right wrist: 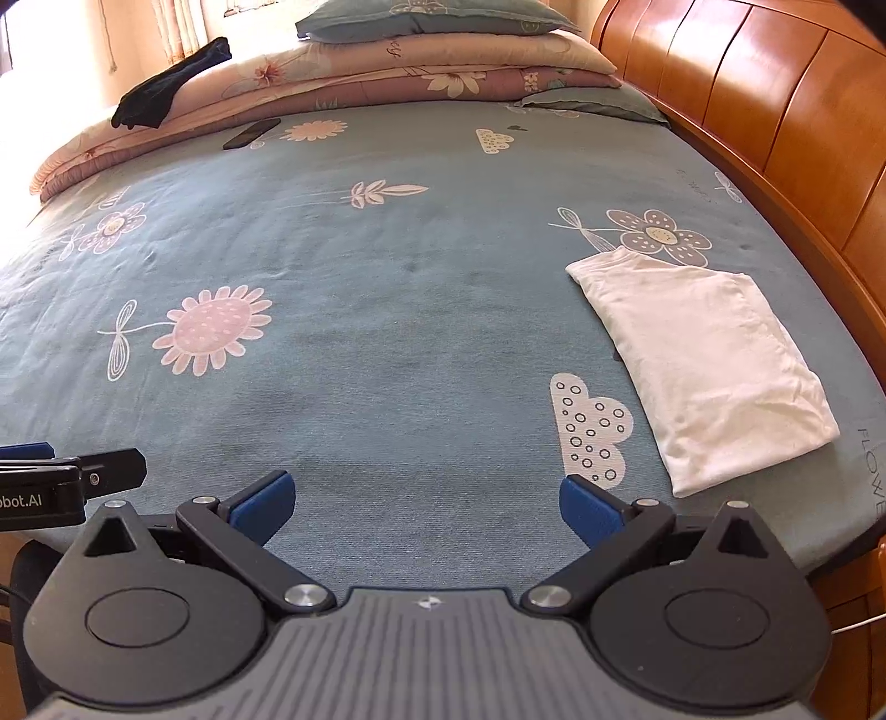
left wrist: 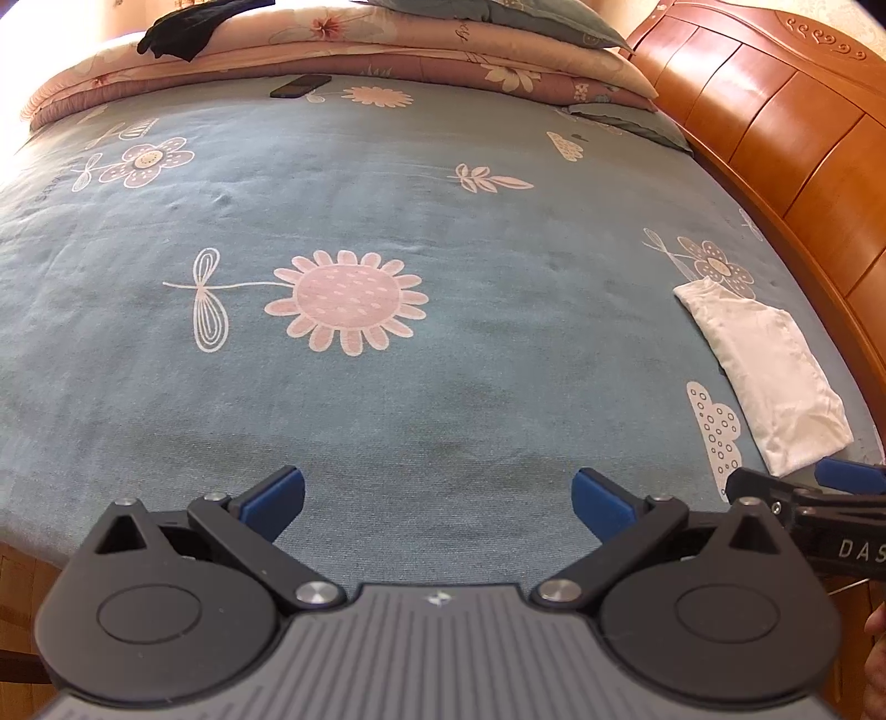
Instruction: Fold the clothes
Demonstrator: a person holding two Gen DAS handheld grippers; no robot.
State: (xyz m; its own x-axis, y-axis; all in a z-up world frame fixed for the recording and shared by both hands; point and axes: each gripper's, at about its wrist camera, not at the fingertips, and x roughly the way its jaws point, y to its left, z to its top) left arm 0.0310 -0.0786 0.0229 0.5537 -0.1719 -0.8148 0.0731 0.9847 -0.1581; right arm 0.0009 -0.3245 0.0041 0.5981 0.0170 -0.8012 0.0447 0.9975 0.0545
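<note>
The bed [right wrist: 421, 387] fills both views, its blue-grey sheet printed with flowers and clouds lying flat and mostly bare in the middle. A curved wooden headboard [right wrist: 775, 111] runs along its right side. At the far end sits a stack of folded floral quilts [right wrist: 387, 72] with a blue-grey pillow [right wrist: 432, 19] on top.

A white garment [right wrist: 703, 365] lies on the sheet near the headboard side, already folded into a neat rectangle with its layers showing along the near edge. It looks finished: one piece done and set aside. A black garment [right wrist: 171, 83] is draped loosely over the left end of the quilt stack, unfolded and well apart from both grippers; this is probably the piece left to do, and it would first have to be fetched and spread on the open sheet. A dark phone [right wrist: 252, 133] rests on the sheet just in front of the quilts.

The left gripper [left wrist: 437, 498] hovers low over the near edge of the bed with its blue-padded fingers spread wide and nothing between them. The right gripper [right wrist: 426, 501] is held beside it, jaws likewise apart and empty, with the white garment just ahead to its right. Neither touches any cloth, so the task seems to stand between one garment and the next.
</note>
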